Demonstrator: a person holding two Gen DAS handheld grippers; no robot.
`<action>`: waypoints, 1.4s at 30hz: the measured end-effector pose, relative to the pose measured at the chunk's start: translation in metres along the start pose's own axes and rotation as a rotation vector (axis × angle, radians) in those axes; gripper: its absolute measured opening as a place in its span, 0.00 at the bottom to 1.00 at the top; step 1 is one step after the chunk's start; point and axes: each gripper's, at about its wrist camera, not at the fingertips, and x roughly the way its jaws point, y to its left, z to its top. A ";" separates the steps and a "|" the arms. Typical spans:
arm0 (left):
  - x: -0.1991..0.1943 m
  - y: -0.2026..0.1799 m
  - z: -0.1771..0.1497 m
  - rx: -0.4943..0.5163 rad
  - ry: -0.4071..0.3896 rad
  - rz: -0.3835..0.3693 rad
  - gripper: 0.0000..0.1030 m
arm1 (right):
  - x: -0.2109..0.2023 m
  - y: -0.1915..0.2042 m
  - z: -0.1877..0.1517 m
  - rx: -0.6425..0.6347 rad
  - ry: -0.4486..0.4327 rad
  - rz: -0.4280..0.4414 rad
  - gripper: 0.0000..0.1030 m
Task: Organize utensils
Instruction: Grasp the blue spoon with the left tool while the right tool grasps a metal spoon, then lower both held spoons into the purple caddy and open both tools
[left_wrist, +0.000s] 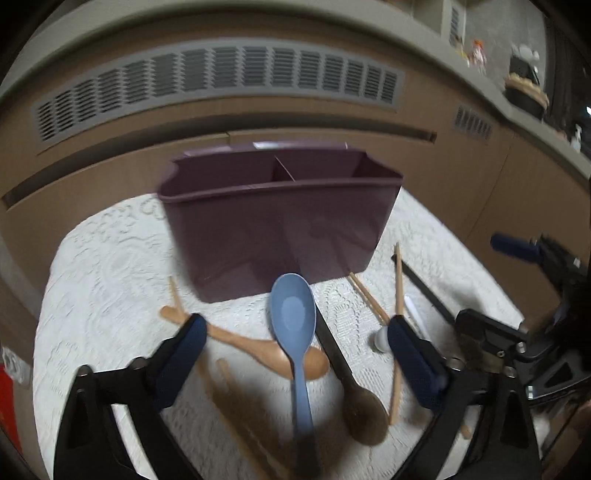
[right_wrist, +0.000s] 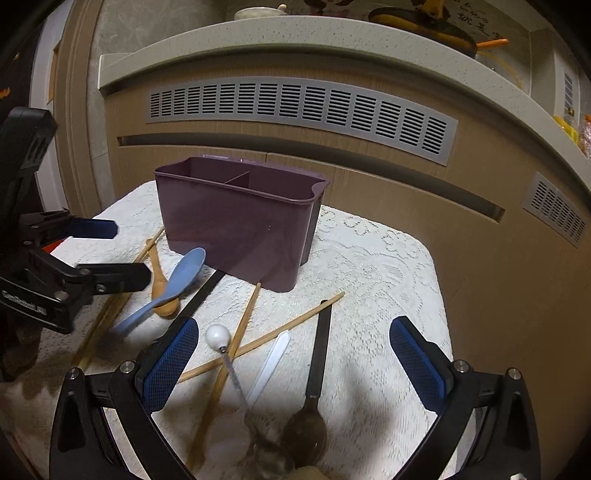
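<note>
**Both grippers wide above the scattered utensils**

Right now I see the white lace-covered table as the biggest thing, with a brown cabinet front and its grey vent grille rising behind it. Everything else I place against the purple caddy, which stands upright at the far side of the cloth, its inside split into compartments.

On the near side of the caddy the utensils lie loose and crossed over one another. My left gripper has its jaws apart and grasps nothing; the blue spoon lies between its fingers, bowl toward the caddy, untouched by either pad. Under that spoon lies a light wooden spoon, and just right of it a dark wooden spoon with a black handle.

My right gripper is also spread wide and empty, further right of the caddy's front. Between its fingers lie wooden chopsticks, crossed, a black-handled spoon, a white flat stick and a small brush with a white ball end (its bristle end is too blurred to make out).
</note>
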 end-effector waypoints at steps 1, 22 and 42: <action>0.010 -0.001 0.002 0.006 0.027 -0.005 0.73 | 0.003 -0.001 0.001 -0.005 0.001 0.004 0.99; 0.044 0.010 0.009 -0.073 0.135 -0.021 0.33 | 0.021 0.007 -0.004 -0.047 0.099 0.157 0.73; -0.013 0.043 -0.013 -0.192 0.020 -0.051 0.33 | 0.063 0.058 0.001 -0.237 0.282 0.203 0.21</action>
